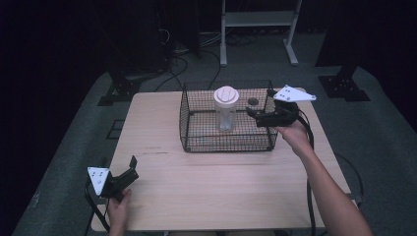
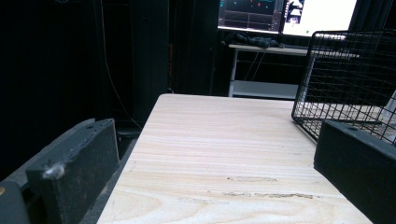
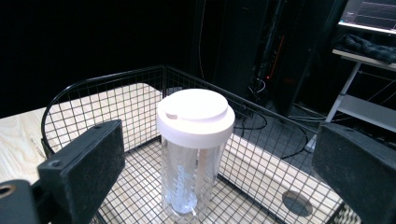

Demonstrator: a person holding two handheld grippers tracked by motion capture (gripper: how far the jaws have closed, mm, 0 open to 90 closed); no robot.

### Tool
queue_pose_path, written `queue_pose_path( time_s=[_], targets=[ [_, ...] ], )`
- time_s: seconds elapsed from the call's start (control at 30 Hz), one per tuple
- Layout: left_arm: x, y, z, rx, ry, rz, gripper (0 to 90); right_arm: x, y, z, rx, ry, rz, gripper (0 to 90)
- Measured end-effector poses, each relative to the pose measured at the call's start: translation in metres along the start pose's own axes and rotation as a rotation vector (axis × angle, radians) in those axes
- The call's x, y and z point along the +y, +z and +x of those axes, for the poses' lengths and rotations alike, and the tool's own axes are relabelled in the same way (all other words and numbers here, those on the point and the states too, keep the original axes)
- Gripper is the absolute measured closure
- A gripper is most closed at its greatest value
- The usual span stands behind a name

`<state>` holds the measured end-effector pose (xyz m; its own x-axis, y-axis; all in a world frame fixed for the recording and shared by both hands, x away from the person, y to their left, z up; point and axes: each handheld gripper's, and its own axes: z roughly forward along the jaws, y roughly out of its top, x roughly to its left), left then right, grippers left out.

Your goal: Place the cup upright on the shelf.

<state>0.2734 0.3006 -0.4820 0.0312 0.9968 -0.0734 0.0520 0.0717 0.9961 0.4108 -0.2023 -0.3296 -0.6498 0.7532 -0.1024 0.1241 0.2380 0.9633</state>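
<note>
Right tool (image 1: 255, 116) spread wide, holding nothing, at basket (image 1: 194, 145) 3 o'clock wall. Tumbler (image 1: 226, 109) upright mid-basket. You: clear rim, level jaws below lid, close squarely. Left tool (image 1: 129, 169) released, resting at surface (image 1: 206, 187) 7 o'clock.

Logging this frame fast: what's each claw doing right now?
Left claw: open, holding nothing, low over the table.
Right claw: open, empty, at the wire basket, aimed at the lidded tumbler.
</note>
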Motion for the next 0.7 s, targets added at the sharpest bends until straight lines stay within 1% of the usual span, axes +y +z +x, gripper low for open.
queue_pose_path(
  time_s=[0.2, 0.27, 0.33, 0.47, 0.7],
  targets=[
    [0.000, 0.000, 0.000, 0.000, 0.001, 0.000, 0.0, -0.008, -0.007, -0.003, -0.006, 0.009, 0.007, 2.0],
    [0.000, 0.000, 0.000, -0.002, 0.005, 0.000, 0.0, -0.011, -0.008, -0.003, -0.008, 0.011, 0.017, 2.0],
    [0.000, 0.000, 0.000, -0.001, 0.005, 0.000, 0.0, -0.013, -0.010, -0.003, -0.010, 0.010, 0.013, 2.0],
    [0.000, 0.000, 0.000, -0.002, 0.002, 0.000, 0.0, -0.017, -0.015, -0.003, -0.009, 0.009, 0.018, 2.0],
    [0.000, 0.000, -0.001, -0.001, 0.008, 0.001, 0.0, -0.025, -0.024, -0.003, 0.001, 0.007, 0.027, 2.0]
  ],
)
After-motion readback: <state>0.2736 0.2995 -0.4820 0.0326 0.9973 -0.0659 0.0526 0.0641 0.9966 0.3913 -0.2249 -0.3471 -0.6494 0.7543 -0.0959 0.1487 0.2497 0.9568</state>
